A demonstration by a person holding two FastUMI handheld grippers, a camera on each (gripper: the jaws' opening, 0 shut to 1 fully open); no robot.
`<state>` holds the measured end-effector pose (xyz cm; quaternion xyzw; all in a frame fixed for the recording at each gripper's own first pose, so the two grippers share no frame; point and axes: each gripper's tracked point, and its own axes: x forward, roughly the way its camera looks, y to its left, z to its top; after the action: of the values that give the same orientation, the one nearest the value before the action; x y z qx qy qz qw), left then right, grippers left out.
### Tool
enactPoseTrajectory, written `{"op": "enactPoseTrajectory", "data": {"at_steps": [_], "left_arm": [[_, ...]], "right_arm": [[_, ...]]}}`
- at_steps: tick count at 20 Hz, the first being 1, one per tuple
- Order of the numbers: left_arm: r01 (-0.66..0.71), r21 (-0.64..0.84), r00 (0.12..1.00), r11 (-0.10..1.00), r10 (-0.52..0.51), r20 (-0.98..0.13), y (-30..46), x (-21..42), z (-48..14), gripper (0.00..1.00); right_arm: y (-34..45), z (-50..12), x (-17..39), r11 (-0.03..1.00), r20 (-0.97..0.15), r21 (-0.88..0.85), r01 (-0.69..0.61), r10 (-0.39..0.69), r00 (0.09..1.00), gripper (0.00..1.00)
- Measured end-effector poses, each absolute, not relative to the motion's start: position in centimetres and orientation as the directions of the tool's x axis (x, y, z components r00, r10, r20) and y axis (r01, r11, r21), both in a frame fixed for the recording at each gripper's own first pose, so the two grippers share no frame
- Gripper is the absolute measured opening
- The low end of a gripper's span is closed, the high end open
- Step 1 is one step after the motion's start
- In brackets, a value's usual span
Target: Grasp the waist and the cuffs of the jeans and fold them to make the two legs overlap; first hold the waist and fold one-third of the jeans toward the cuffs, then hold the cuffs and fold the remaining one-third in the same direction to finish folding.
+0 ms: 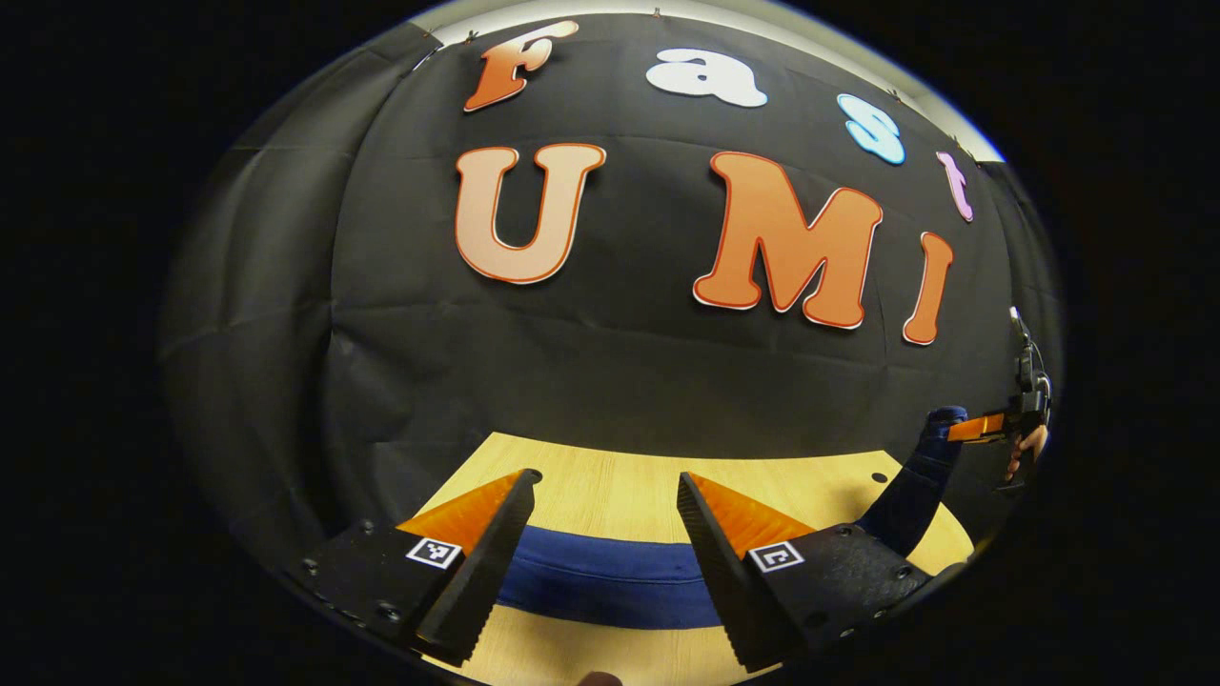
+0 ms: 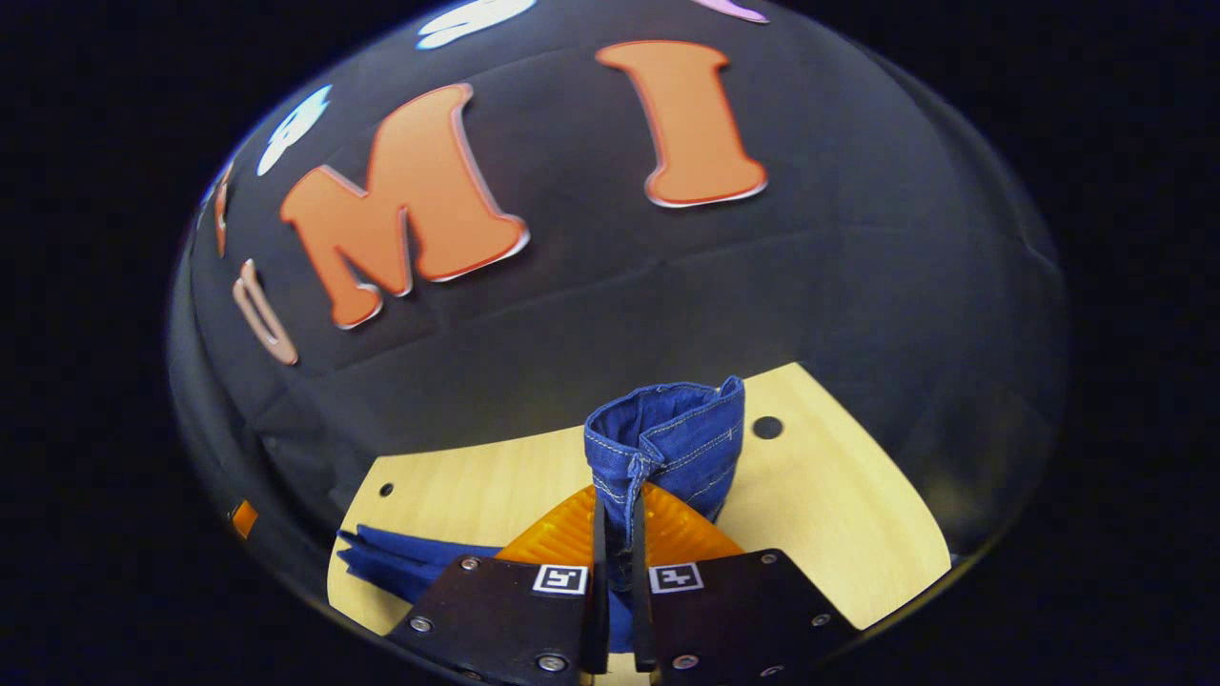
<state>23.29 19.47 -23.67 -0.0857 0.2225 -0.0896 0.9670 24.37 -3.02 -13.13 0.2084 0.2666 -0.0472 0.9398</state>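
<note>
Right gripper view shows your right gripper (image 2: 618,534) pinching the jeans (image 2: 667,443) thinly while your left gripper (image 1: 602,543) gapes empty; denim may slip free.

left claw (image 1: 603,553): jaws apart, holding nothing | right claw (image 2: 618,534): jaws clamped together

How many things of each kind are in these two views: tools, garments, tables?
Tools: 2, the left tool open above the jeans, and the right tool shut on the jeans, lifting one end
Garments: 1, the blue jeans
Tables: 1, the wooden table
Total: 4
</note>
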Motion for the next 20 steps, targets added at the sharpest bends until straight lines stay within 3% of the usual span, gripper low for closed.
{"op": "enactPoseTrajectory", "data": {"at_steps": [1,8,13,14,16,17,20], "left_arm": [[0.123,-0.207,0.883,0.971,-0.202,-0.423,20.3,23.5,-24.3,0.94],[-0.006,-0.266,0.841,0.964,-0.139,-0.523,26.2,24.6,-29.8,0.94],[-0.169,-0.367,0.715,0.915,-0.143,-0.685,29.0,23.6,-37.1,0.94],[-0.222,-0.402,0.677,0.888,-0.156,-0.719,29.2,23.5,-38.9,0.94],[-0.346,-0.504,0.592,0.791,-0.232,-0.771,28.6,22.8,-43.0,0.94],[-0.415,-0.53,0.542,0.74,-0.267,-0.797,28.5,21.7,-44.7,0.94],[-0.585,-0.561,0.446,0.585,-0.345,-0.826,28.3,19.8,-48.9,0.94]], "right_arm": [[-1.0,-13.0,24.7,0.925,-0.523,0.344,0.16,0.048,0.851,0.1],[12.5,-18.5,25.1,0.961,-0.602,0.273,-0.036,0.2,0.773,0.1],[20.1,-25.5,22.6,0.959,-0.708,0.258,-0.114,0.268,0.654,0.11],[21.3,-25.8,22.1,0.951,-0.712,0.283,-0.128,0.298,0.636,0.2],[23.4,-24.8,21.6,0.926,-0.695,0.35,-0.144,0.359,0.622,0.27],[24.1,-23.7,21.4,0.913,-0.671,0.378,-0.153,0.384,0.634,0.44],[22.3,-21.7,22.2,0.923,-0.64,0.364,-0.128,0.348,0.685,0.64]]}}
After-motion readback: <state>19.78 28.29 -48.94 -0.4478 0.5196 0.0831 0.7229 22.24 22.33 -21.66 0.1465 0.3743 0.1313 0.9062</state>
